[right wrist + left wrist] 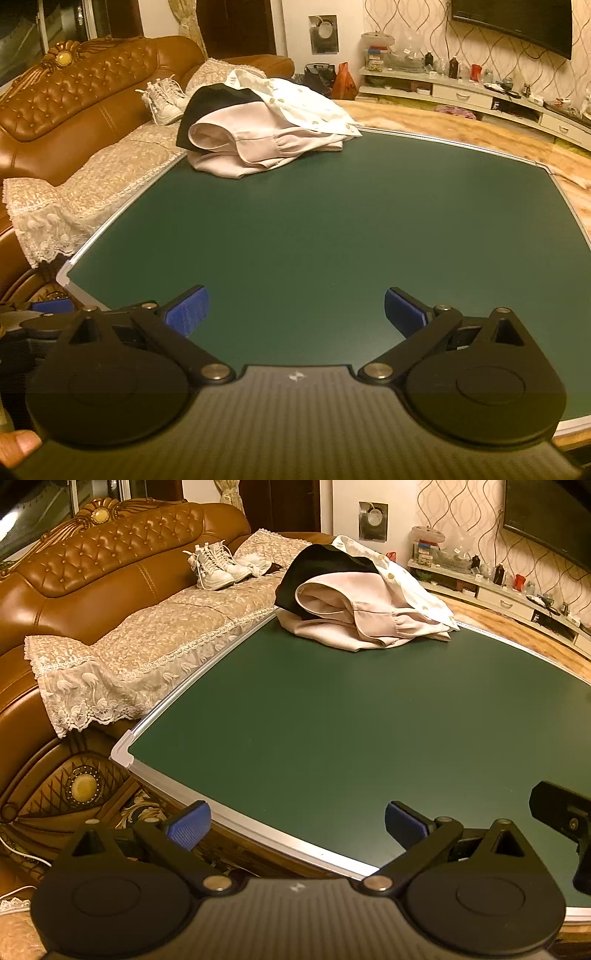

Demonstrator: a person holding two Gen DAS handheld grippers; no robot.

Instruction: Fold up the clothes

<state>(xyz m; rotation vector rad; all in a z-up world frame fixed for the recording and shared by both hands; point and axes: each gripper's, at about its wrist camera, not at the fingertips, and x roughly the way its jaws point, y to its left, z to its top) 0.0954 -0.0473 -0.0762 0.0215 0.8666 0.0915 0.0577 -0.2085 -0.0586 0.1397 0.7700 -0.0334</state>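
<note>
Both the left gripper (295,825) and right gripper (295,312) gape wide, holding nothing.

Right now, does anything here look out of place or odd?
Yes. White shoes stand on the sofa seat, an odd place for footwear. The clothes lie heaped at the board's far corner, one edge hanging over.

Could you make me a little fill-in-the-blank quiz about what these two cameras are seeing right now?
1. The pile of clothes lies at the far corner of the ____ board.
2. A pair of white ____ sits on the sofa.
3. The left gripper and the right gripper both have their jaws ____.

Missing words: green; shoes; open
</note>
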